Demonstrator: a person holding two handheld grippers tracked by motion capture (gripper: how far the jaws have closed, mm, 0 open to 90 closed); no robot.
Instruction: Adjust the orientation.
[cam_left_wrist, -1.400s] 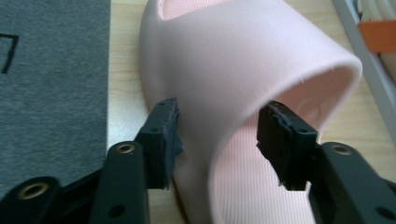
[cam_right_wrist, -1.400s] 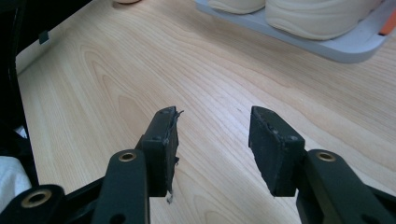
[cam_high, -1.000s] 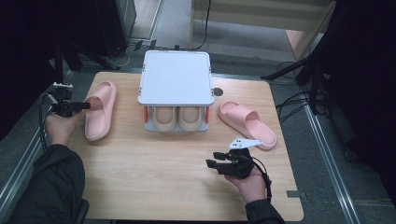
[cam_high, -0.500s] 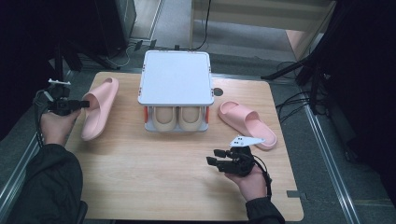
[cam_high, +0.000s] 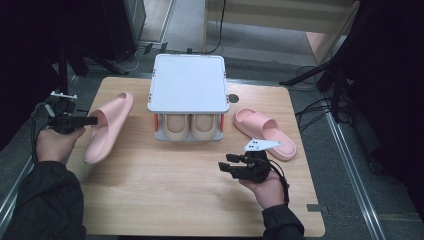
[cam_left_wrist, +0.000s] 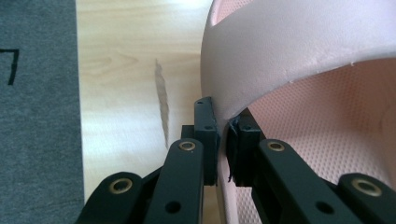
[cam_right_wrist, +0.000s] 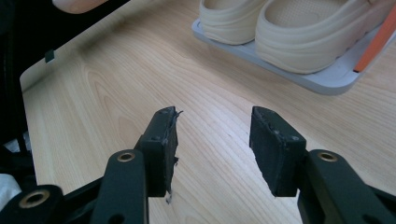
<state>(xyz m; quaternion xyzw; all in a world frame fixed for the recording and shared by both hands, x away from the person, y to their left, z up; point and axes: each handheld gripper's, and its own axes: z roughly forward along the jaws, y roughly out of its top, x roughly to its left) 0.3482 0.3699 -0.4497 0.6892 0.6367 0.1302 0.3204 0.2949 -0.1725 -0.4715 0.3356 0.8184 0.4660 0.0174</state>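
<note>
Left gripper (cam_left_wrist: 219, 135) jaws clench the pink slipper's (cam_high: 107, 127) strap edge; right gripper (cam_right_wrist: 212, 140) jaws stand released above the worktop (cam_high: 165, 200).

Rack's white top (cam_high: 187, 82) covering most of beige slippers (cam_high: 192, 127), just toes poking out. Left hand-held gripper view cropping pink slipper (cam_left_wrist: 303, 60) at top and right edges. Person's sleeves running off bottom edge.

A lab-like recording room: a bare wooden table (cam_high: 190, 200) stands on grey carpet (cam_high: 365, 190), with black stands (cam_high: 340, 85) at the right and loose cables (cam_high: 220, 30) at the far side.
</note>
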